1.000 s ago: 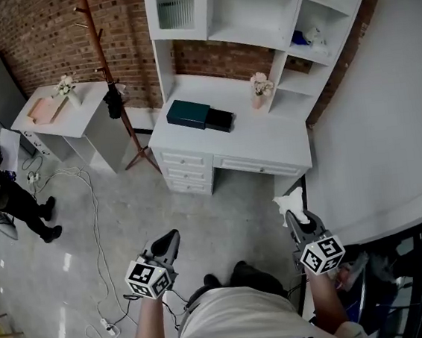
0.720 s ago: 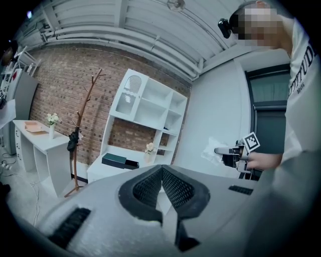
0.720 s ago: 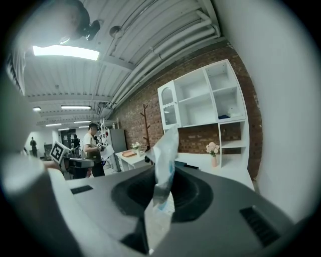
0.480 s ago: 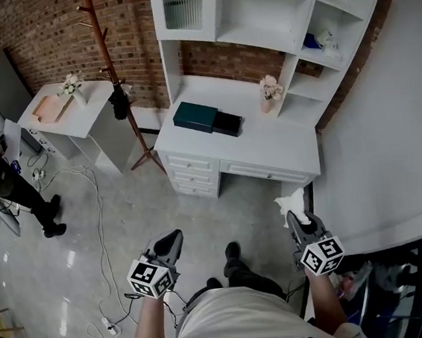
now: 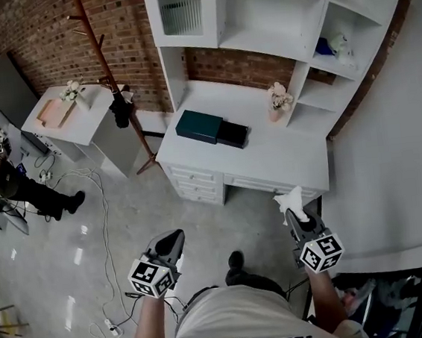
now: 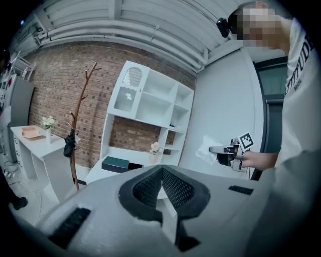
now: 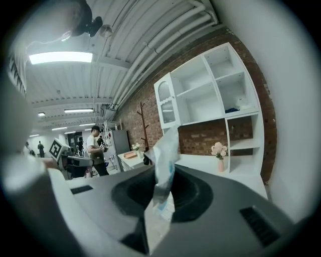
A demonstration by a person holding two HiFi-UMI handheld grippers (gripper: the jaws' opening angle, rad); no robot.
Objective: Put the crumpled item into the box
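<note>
As the head view looks steeply down, the left gripper [image 5: 168, 244] and the right gripper [image 5: 294, 222] are both held out in front of the person's body over a pale floor [image 5: 125, 211]. The right gripper's claw is clamped on the crumpled item [image 5: 290, 200], a white scrap that sticks up past the jaw tips. Beyond it is a white desk [image 5: 270, 158] with a shelf unit [image 5: 270, 16] on top. The box [image 5: 200, 126], dark teal, lies on the desk's left part with a black piece [image 5: 233, 134] touching its right end, well apart from the crumpled item. A small vase of flowers [image 5: 278, 100] stands farther right on the desk. A wooden coat stand [image 5: 100, 56] and a small white table [image 5: 78, 115] are to the left, and another person [image 5: 18, 192] is near the left edge. In the left gripper view the claw's two dark textured pads meet at their tips with nothing between them. The desk, the box and the right gripper with its white scrap show beyond. In the right gripper view the claw is pinched on the crumpled item, which stands up from between the jaws as a thin, folded, whitish strip with a touch of blue print. The shelf unit and the vase are behind it.
</note>
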